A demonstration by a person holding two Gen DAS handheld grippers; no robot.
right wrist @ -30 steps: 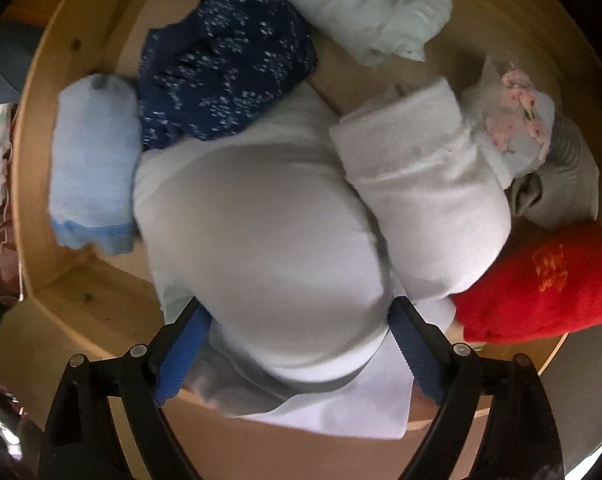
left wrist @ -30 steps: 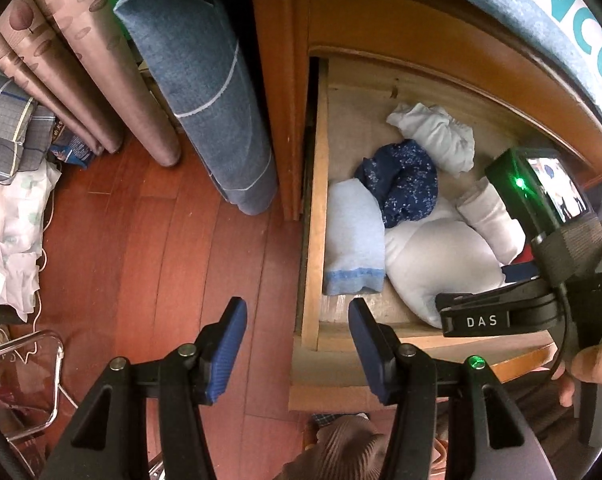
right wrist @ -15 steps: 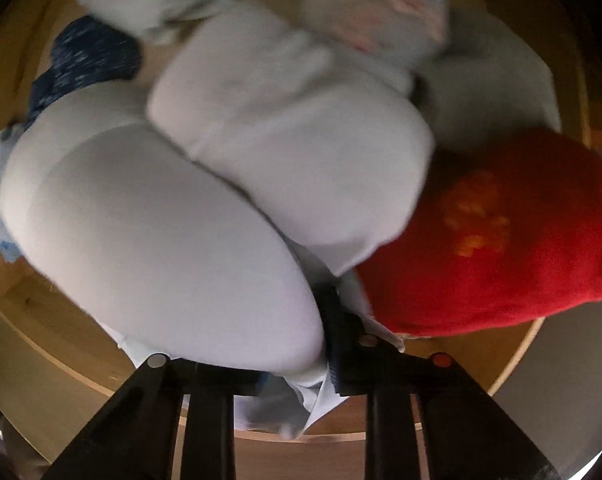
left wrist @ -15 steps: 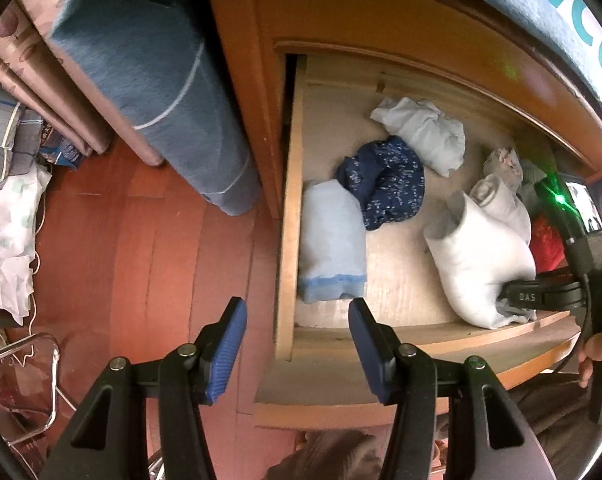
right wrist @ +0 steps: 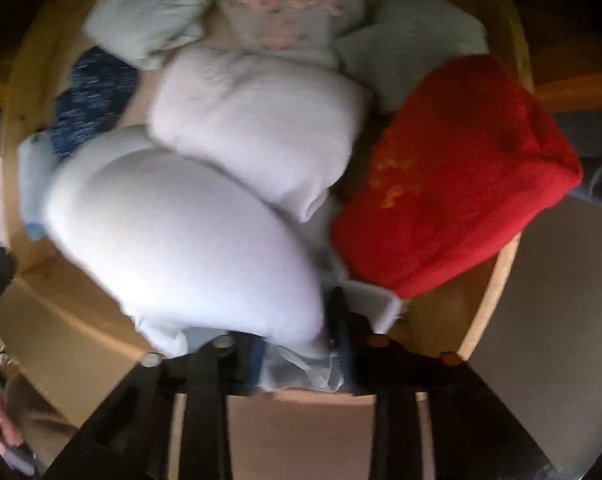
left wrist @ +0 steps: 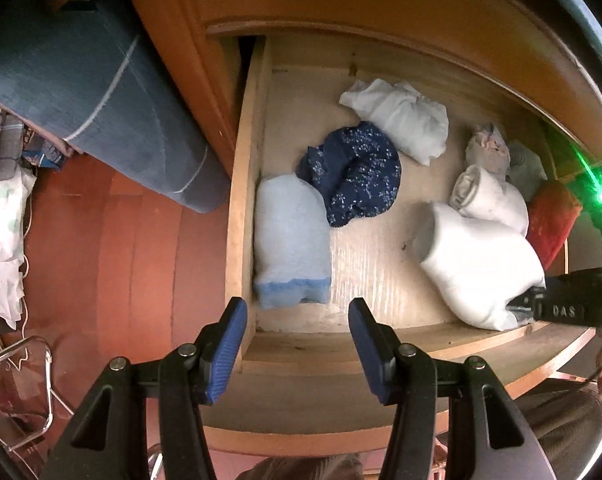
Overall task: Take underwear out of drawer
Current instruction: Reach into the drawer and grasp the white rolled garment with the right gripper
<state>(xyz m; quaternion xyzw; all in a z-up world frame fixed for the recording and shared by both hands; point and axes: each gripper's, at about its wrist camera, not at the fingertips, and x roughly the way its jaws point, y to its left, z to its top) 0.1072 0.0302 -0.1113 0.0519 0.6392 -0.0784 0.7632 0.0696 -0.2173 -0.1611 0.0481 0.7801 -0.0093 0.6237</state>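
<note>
Left wrist view: left gripper (left wrist: 297, 344) hovers over the front rim of the open drawer (left wrist: 245, 184), jaws half-wide and empty; the large white bundle (left wrist: 481, 268) lies inside at the front right corner. Right wrist view: right gripper (right wrist: 297, 364), jaws just reopened slightly, pinches that bundle's near edge against the front rim, beside the red roll (right wrist: 461, 184); judged grasped but not lifted out, everything remains in the drawer

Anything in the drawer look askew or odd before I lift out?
One thing: the big white bundle is dragged against the drawer front edge, its thin tail pinched in the right gripper, bulk hanging outside the jaws. The other rolls lie loose, unevenly spread. Nothing damaged.
</note>
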